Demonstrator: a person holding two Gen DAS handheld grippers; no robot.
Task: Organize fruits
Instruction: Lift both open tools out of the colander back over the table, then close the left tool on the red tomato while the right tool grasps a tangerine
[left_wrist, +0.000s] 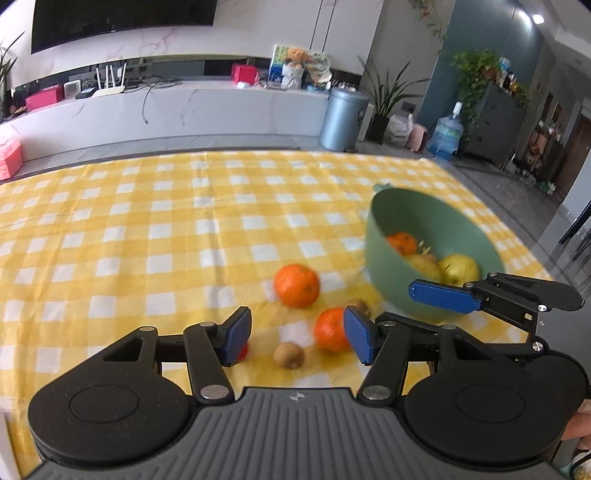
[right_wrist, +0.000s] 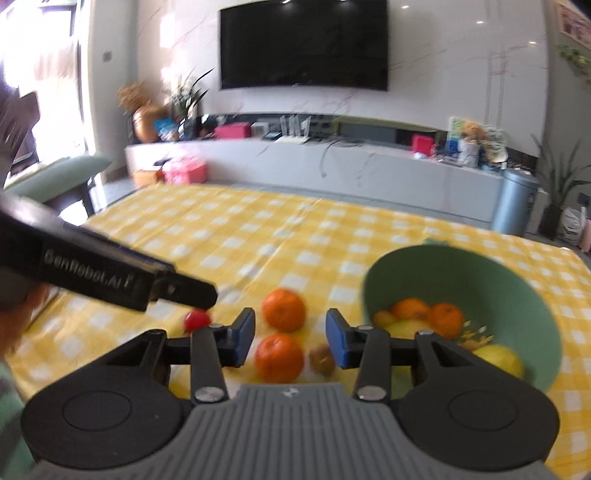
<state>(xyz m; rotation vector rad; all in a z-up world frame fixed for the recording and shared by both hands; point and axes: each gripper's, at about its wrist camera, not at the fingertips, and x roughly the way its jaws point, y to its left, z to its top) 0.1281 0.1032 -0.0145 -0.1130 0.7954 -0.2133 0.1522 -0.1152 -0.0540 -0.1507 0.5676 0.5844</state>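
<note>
A green bowl (left_wrist: 384, 229) stands on the yellow checked tablecloth (left_wrist: 147, 229) and holds oranges and a yellow-green apple (left_wrist: 460, 267). On the cloth lie two oranges (left_wrist: 296, 285) (left_wrist: 330, 329), two kiwis (left_wrist: 288, 355) (left_wrist: 359, 306) and a small red fruit (left_wrist: 243, 352). My left gripper (left_wrist: 297, 338) is open and empty above the near kiwi. My right gripper (right_wrist: 290, 341) is open and empty above the near orange (right_wrist: 277, 357), with a kiwi (right_wrist: 320, 359) and the far orange (right_wrist: 283, 308) close by. The bowl (right_wrist: 480, 273) is to its right, the red fruit (right_wrist: 197, 319) to its left.
The right gripper's finger (left_wrist: 443, 295) reaches in front of the bowl in the left wrist view. The left gripper's body (right_wrist: 92, 273) crosses the left side of the right wrist view. A TV console (right_wrist: 332, 162) and a bin (left_wrist: 343, 118) stand beyond the table.
</note>
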